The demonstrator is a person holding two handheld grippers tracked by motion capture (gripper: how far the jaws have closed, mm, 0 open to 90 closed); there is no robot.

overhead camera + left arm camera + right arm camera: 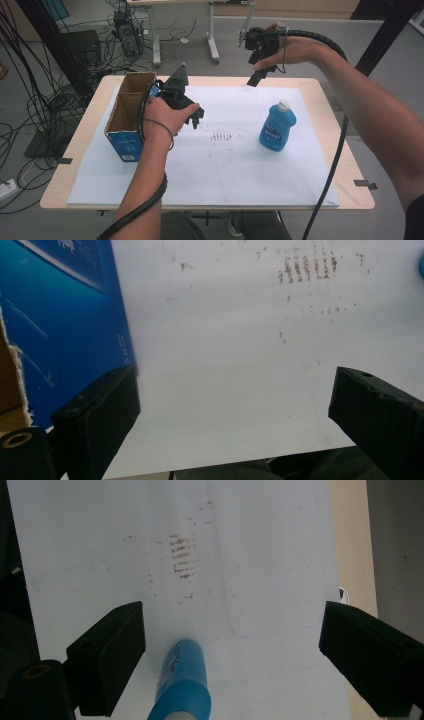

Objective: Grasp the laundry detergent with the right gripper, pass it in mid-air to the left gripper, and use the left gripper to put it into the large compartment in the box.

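A blue bottle (277, 127) with a white cap stands upright on the right half of the white sheet (225, 170). My right gripper (255, 79) hangs high over the table's far edge, well above and behind the bottle. In the right gripper view the bottle (182, 687) appears far below the open gripper (232, 625), nearer the left jaw and untouched. An open cardboard box (125, 115) with blue sides sits at the left. My left gripper (196, 116) hovers just right of it, open and empty (235, 390), with the box wall (65, 330) beside its left jaw.
Brown smudge marks (220, 136) stain the middle of the sheet. The wooden table (345, 150) ends close to the sheet's right side. Behind the table are desk legs (212, 45), a computer tower (125, 32) and loose cables (30, 100) on the floor.
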